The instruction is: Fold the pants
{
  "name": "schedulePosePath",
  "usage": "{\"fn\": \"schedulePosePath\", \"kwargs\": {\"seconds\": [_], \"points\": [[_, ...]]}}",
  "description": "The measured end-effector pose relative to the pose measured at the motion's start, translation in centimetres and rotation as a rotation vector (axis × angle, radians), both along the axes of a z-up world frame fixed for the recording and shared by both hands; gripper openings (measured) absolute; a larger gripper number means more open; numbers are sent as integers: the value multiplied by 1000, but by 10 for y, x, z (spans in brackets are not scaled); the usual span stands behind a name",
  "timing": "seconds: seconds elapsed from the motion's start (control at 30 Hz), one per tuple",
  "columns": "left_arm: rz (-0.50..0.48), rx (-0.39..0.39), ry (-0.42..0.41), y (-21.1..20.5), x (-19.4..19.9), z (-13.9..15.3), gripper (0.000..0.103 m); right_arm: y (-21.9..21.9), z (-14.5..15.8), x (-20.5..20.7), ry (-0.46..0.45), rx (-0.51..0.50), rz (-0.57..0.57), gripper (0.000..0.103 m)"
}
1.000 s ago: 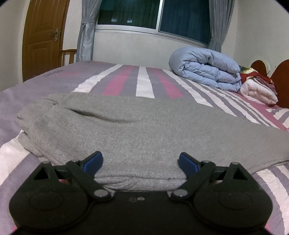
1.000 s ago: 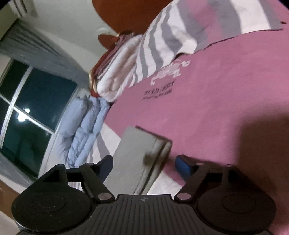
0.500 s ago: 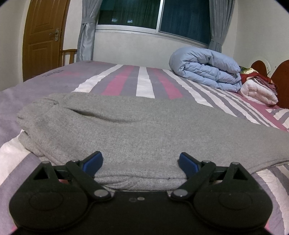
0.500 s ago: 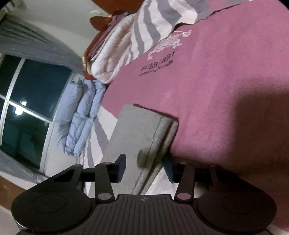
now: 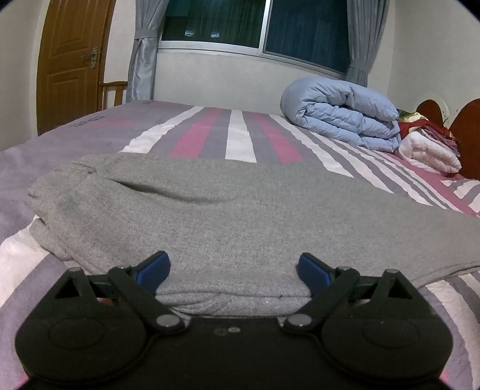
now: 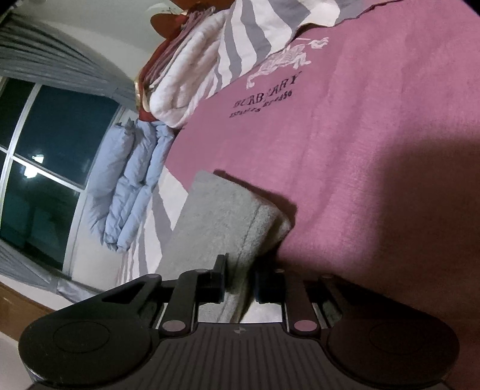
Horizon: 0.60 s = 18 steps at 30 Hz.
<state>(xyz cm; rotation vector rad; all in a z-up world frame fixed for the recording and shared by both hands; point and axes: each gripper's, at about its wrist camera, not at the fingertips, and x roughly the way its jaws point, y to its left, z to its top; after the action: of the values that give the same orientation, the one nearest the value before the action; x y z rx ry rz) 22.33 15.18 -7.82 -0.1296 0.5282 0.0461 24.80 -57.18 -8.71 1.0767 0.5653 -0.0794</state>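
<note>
Grey pants point(image 5: 240, 210) lie flat across the striped bed, waist end to the left in the left wrist view. My left gripper point(image 5: 232, 268) stands wide open at their near folded edge, which fills the gap between the blue pads point(image 5: 153, 267). In the right wrist view the cuffed end of the pants point(image 6: 222, 216) rests on the pink part of the sheet point(image 6: 360, 150). My right gripper point(image 6: 240, 283) is closing, and its fingers are pinching that grey cloth.
A rolled pale blue duvet point(image 5: 339, 114) and a folded white blanket point(image 5: 429, 150) sit at the far right of the bed by the dark headboard point(image 5: 468, 132). A wooden door point(image 5: 72, 60) and a curtained window point(image 5: 264, 24) stand beyond the bed.
The right gripper has closed from wide apart onto the pant-leg end and moved in over it. The left gripper and the pants in its view have not moved.
</note>
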Motion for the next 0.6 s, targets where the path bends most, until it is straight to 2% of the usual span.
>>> {"fn": "schedulePosePath", "kwargs": {"seconds": [0.03,0.07,0.13,0.17,0.23,0.27,0.33,0.43,0.5,0.57,0.6], "points": [[0,1,1,0,0,0,87,3,4,0,4,-33,10,17],[0,1,0,0,0,0,87,5,11,-1,-2,-82,3,12],[-3,3,0,1,0,0,87,5,26,-6,-69,-117,-19,10],[-6,2,1,1,0,0,87,4,28,-5,-68,-159,-29,11],[-7,1,4,1,1,0,87,-1,9,3,33,-121,-32,11],[-7,1,4,1,0,0,87,0,5,3,33,-117,-38,11],[-7,-1,3,1,0,0,87,9,10,4,29,-171,-31,11],[-9,-8,-1,1,0,0,87,7,6,3,30,-119,-43,11],[-9,-11,-1,1,0,0,88,3,6,0,22,-87,-31,20],[-8,-11,-2,1,0,0,88,1,9,-5,-24,-55,-13,52],[-8,-12,-1,1,0,0,88,3,11,-8,-48,-44,-3,57]]}}
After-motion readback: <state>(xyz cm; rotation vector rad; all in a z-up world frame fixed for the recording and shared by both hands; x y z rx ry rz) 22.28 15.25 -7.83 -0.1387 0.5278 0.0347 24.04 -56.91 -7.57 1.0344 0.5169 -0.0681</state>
